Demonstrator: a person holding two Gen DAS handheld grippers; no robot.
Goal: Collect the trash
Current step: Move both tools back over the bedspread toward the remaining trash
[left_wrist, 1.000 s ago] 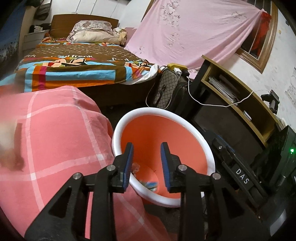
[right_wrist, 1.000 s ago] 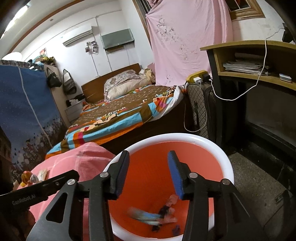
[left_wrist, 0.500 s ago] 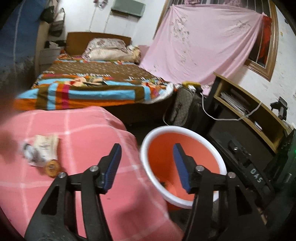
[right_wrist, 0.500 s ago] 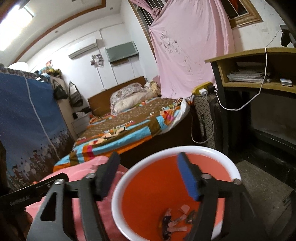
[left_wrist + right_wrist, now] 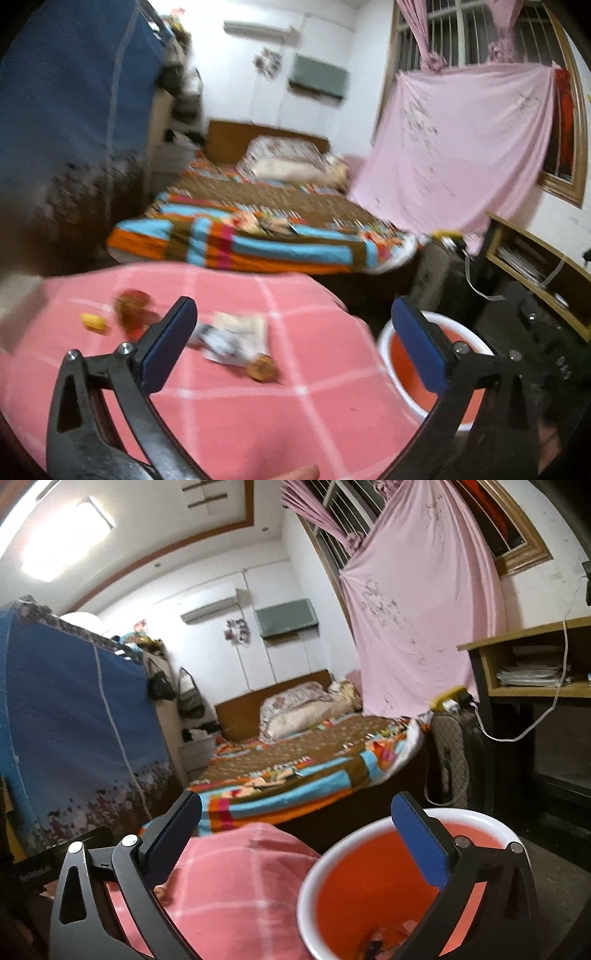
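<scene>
An orange bin with a white rim stands on the floor right of the pink checked table. On the table lie a crumpled white wrapper, a round brown piece, a reddish-brown wrapper and a small yellow piece. My left gripper is open and empty above the table, near the wrapper. My right gripper is open and empty above the table edge and the bin, where several scraps lie.
A bed with a striped cover stands beyond the table. A blue wardrobe is at the left. A wooden desk with papers, a cable and a dark bag are at the right, by the pink curtain.
Both grippers have opened wide. The left one swung left from the bin to over the table, bringing the trash pieces into view. The right one tilted up and back from the bin.
</scene>
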